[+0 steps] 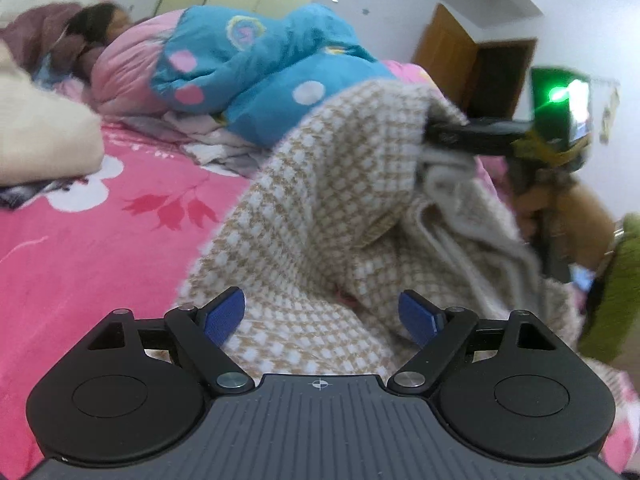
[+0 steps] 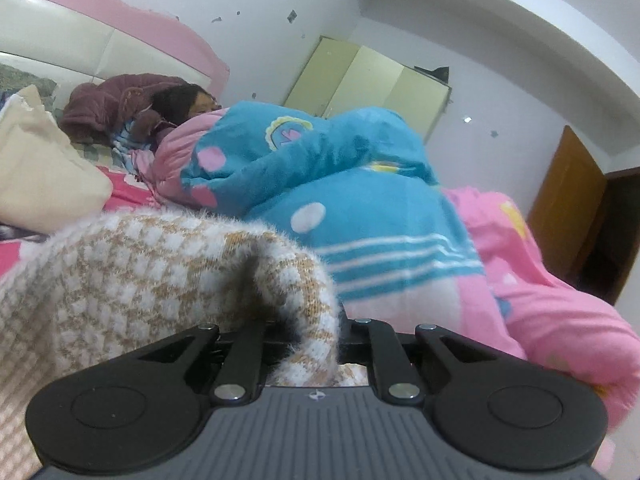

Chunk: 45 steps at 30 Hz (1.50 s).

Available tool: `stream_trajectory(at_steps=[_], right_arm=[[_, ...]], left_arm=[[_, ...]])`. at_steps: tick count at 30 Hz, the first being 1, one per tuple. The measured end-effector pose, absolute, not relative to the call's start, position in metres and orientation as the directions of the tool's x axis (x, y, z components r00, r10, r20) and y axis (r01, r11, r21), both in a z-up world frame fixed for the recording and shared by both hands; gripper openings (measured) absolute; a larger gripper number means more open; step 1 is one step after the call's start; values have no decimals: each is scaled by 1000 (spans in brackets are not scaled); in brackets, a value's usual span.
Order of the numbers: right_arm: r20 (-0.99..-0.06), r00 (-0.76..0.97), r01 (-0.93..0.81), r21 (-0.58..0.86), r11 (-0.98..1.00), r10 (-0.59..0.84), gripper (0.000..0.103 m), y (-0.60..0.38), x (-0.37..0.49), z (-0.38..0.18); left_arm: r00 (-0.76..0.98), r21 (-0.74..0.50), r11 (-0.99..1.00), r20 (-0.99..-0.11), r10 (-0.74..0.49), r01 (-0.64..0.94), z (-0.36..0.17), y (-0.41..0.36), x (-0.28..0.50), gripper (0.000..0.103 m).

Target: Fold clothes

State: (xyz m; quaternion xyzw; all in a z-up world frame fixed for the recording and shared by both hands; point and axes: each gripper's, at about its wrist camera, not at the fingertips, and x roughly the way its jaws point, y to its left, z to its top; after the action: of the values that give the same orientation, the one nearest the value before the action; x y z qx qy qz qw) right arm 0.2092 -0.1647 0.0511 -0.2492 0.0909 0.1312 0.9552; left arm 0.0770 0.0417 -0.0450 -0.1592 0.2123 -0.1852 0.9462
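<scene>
- Sweater (image 1: 320, 208) is the thing we're folding: a fuzzy beige-and-white check knit, half lifted off the pink floral bedsheet (image 1: 80, 248) at the near right side of the bed.
- Our right gripper (image 1: 430, 132) is clamped on a top edge of the knit and holding it up. In its own wrist view the fabric bunches right over the fingers, so the tips themselves are hidden.
- Our left gripper (image 1: 320, 316) is spread wide, blue pads (image 1: 224, 316) apart and nothing between them, hovering just above the lower part of the sweater.
- For this step we'd guess the move is to pinch the matching edge low down with the left, then lift both evenly so the panel hangs flat before laying it over. Grab a single layer at the hem or seam, not a wad. This knit looks stretchy and would sag or twist if held off-centre.
- Room-wise, the open sheet to the left and near is our best landing spot.
- Far side is crowded: a blue spotted quilt (image 2: 320, 184) with a person (image 2: 192, 104) lying under it, plus a cream pillow (image 1: 36, 136) at the far left. We'd keep swings short and away from them.
- Pink blanket (image 2: 540, 288) piles up on the right, so little slack there.
</scene>
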Motion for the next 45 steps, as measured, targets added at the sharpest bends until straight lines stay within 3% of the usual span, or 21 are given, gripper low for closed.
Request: stream_trajectory(at_steps=[7,15,16,17,20,26,31,35,36,37,39,41,43,45], right_arm=[[-303,934,-313,-444,839,188,13,-135,276,5],[-536,840,-382,-473,794,84,18,-122,329,-75],[-543,836,-378,-462,802,81,25,-126,327,-72],[-538,839,-369,-452,812,82,42,-130,323,-67],[-525,844,-368,-419,830,109,68,-149,294,-37],[-493,834,-421,-282,862,247,75,-205,191,40],[-513,721,-570,-60,819,465,75,-228,96,58],[-493,631,-654,79,752,600,75,-223,50,38],[-491,623,-663,82,744,609,75,-220,45,28],[-491,619,-669,78,739,612,75,-218,40,17],[-494,625,-671,56,739,604,75,-215,34,-5],[-498,653,-653,12,757,571,75,-213,32,-28],[-475,659,-644,45,764,583,75,-222,32,-42],[-445,657,-638,103,763,609,75,-233,32,-52]], left_arm=[[856,-417,882,-350,-380,222,-47,58,85,85],[843,-473,863,-379,-382,178,-59,72,96,85],[842,-491,853,-373,-390,177,-61,75,97,85],[841,-509,843,-368,-397,176,-62,78,97,86],[845,-547,818,-340,-412,179,-62,86,94,86],[854,-619,770,-308,-420,156,-52,106,85,88],[792,-549,826,-445,-419,129,-45,105,74,89],[704,-449,880,-575,-418,156,-50,92,61,88],[703,-420,894,-587,-400,158,-52,89,57,86],[703,-390,907,-600,-382,160,-53,85,55,77],[713,-331,932,-618,-331,146,-53,79,53,54],[725,-272,953,-628,-282,135,-52,72,53,18],[746,-207,969,-623,-235,132,-47,66,51,0],[773,-140,981,-604,-192,134,-40,61,47,0]])
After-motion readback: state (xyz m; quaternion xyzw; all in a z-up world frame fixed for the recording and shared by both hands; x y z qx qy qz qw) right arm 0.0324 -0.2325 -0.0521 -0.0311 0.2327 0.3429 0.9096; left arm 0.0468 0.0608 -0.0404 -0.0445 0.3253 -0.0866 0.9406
